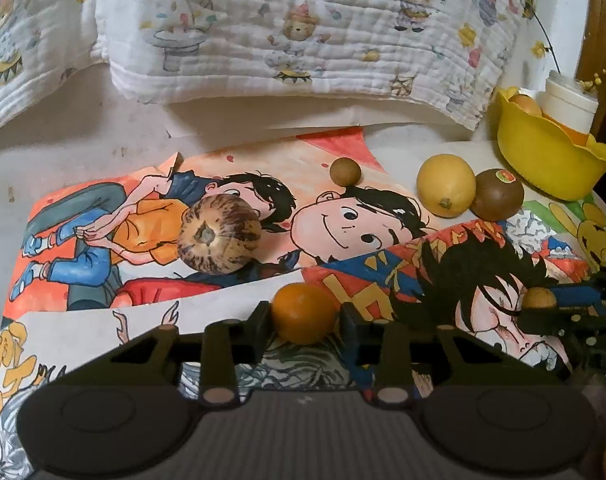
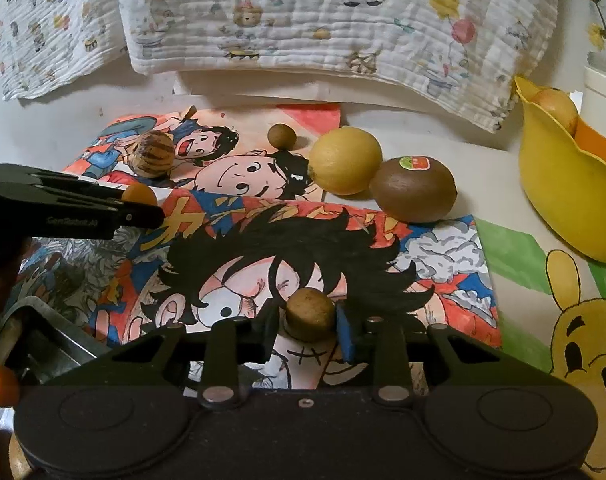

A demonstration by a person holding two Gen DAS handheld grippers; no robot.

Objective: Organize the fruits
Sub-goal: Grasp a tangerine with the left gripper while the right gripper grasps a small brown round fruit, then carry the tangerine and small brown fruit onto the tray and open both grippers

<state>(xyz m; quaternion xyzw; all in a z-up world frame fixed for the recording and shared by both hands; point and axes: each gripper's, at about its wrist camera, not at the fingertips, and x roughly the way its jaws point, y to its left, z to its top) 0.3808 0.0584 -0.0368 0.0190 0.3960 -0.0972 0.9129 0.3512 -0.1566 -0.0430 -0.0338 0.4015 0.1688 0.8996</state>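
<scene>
My left gripper (image 1: pixel 304 314) is shut on a small orange (image 1: pixel 303 312) just above the cartoon posters; it also shows from the side in the right wrist view (image 2: pixel 139 200). My right gripper (image 2: pixel 307 320) is shut on a small brown round fruit (image 2: pixel 309 314), also seen in the left wrist view (image 1: pixel 538 299). On the table lie a brown striped fruit (image 1: pixel 219 234), another small brown fruit (image 1: pixel 345 171), a lemon (image 1: pixel 446 185) and a kiwi with a sticker (image 1: pixel 498 194). A yellow bowl (image 1: pixel 543 160) at the far right holds fruit.
Cartoon posters (image 2: pixel 343 248) cover the table. A printed white cloth (image 1: pixel 303 32) hangs along the back. A white cup (image 1: pixel 569 100) stands behind the bowl. A metal tray (image 2: pixel 59 344) and another orange (image 2: pixel 0 385) sit at the lower left of the right wrist view.
</scene>
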